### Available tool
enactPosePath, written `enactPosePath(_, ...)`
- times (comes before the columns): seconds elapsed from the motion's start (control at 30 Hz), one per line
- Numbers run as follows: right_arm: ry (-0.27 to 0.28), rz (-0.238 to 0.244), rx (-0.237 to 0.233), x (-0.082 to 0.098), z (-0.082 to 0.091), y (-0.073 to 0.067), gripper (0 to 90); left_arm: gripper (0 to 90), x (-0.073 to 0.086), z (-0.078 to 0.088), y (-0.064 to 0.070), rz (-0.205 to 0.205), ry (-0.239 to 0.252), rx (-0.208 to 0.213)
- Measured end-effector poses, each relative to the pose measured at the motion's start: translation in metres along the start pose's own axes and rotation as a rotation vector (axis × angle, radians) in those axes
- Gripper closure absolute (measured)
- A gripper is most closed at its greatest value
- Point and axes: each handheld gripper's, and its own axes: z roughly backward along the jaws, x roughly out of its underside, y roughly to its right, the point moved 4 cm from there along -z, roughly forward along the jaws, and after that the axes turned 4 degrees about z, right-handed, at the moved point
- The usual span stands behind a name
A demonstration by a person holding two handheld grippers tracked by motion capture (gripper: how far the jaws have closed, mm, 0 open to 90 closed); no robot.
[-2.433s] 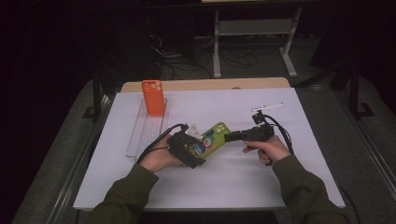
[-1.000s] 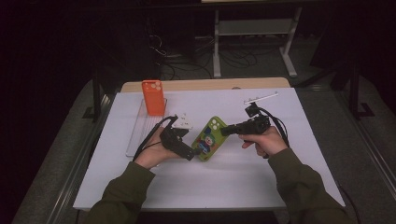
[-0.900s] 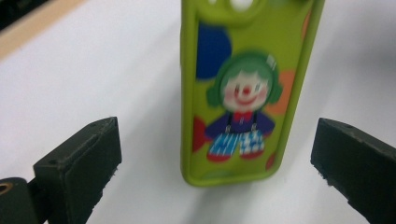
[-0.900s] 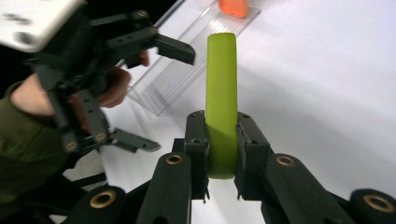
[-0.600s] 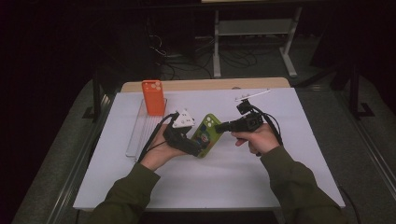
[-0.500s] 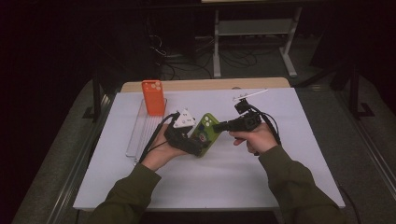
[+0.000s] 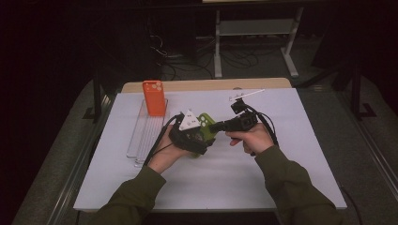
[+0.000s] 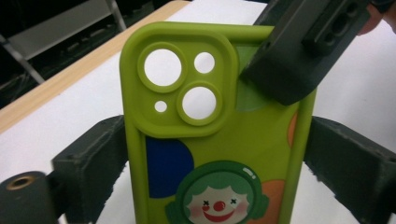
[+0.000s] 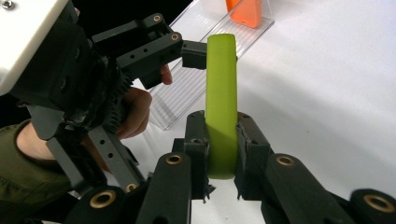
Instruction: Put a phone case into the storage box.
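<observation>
A lime-green phone case with a clown print and camera cut-outs is held above the white table. My right gripper is shut on one edge of the case, and one of its fingers covers the case's top corner. My left gripper has the case across its width. Its jaws have just been closing, and both pads now touch the case's long sides. From above, the left gripper with its white plate meets the right gripper at the case.
An orange phone case stands upright in a clear ribbed rack at the table's left. A thin white stick lies near the far edge. A wooden strip borders the table's back, and a dark floor with cables lies beyond.
Both hands carried the green case slightly left and away. The left gripper swung from beside the case to straddle it, and its jaws came in against its sides.
</observation>
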Motion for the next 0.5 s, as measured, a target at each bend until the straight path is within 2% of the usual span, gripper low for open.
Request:
enactPosePath(0.03,0.001,-0.001,-0.001,-0.0001,0.0003,-0.0001,76.1,12.8,-0.0006,-0.0004,0.0005,0.002,0.017,-0.004)
enactPosePath(0.07,0.001,-0.001,-0.004,-0.0001,0.0004,-0.0002,76.1,13.6,-0.0009,-0.0001,0.0005,-0.003,0.017,-0.010)
enactPosePath(0.23,0.002,0.003,-0.002,0.0001,0.0006,0.0000,76.0,15.0,-0.0007,-0.0001,0.0017,-0.001,0.011,-0.012)
enactPosePath(0.37,-0.001,0.010,-0.004,0.0009,0.0008,-0.0007,74.2,16.1,-0.0010,0.0007,0.0025,-0.020,0.003,-0.023)
enactPosePath(0.5,0.031,0.028,-0.010,-0.0002,0.0078,-0.0007,59.2,16.3,0.0005,0.0023,-0.0023,-0.033,-0.019,-0.037)
